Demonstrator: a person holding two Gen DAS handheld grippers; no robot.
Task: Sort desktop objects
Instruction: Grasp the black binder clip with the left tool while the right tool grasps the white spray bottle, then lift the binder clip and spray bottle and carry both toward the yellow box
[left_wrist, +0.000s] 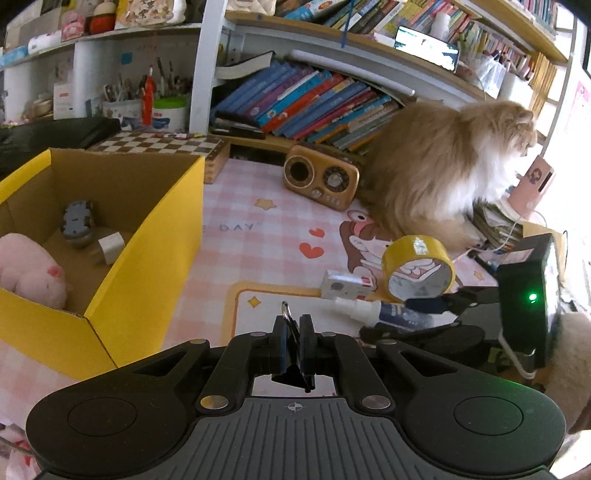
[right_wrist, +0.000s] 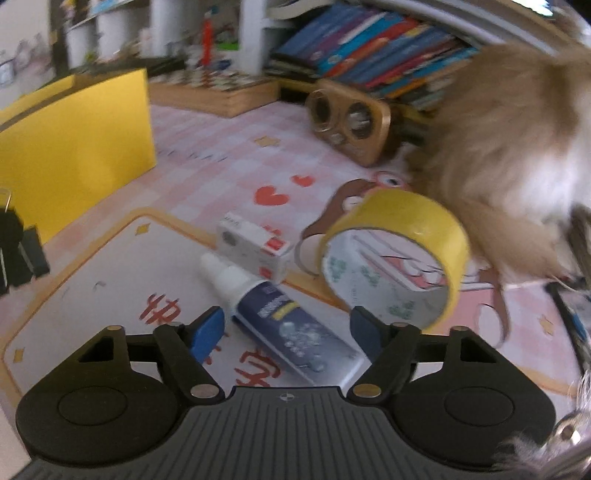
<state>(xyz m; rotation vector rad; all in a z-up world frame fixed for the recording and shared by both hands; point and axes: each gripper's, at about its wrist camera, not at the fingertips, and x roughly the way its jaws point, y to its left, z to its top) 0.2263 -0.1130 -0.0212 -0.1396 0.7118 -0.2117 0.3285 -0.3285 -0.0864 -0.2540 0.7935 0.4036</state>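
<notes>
My left gripper (left_wrist: 291, 332) is shut on a black binder clip (left_wrist: 286, 317) with silver wire handles, held above the mat to the right of the yellow cardboard box (left_wrist: 155, 258). In the box lie a pink plush pig (left_wrist: 29, 269), a grey toy (left_wrist: 77, 221) and a white charger cube (left_wrist: 109, 247). My right gripper (right_wrist: 288, 328) is open and straddles a blue and white bottle (right_wrist: 284, 317) that lies on the mat; the pads do not press on it. Just behind the bottle are a small white box (right_wrist: 255, 247) and a yellow tape roll (right_wrist: 399, 251).
A fluffy ginger and white cat (left_wrist: 443, 166) sits at the right, close behind the tape roll. A wooden retro radio (left_wrist: 321, 179), a chessboard box (left_wrist: 166, 144) and leaning books (left_wrist: 303, 103) line the back. Cables and a book stack (left_wrist: 495, 221) lie far right.
</notes>
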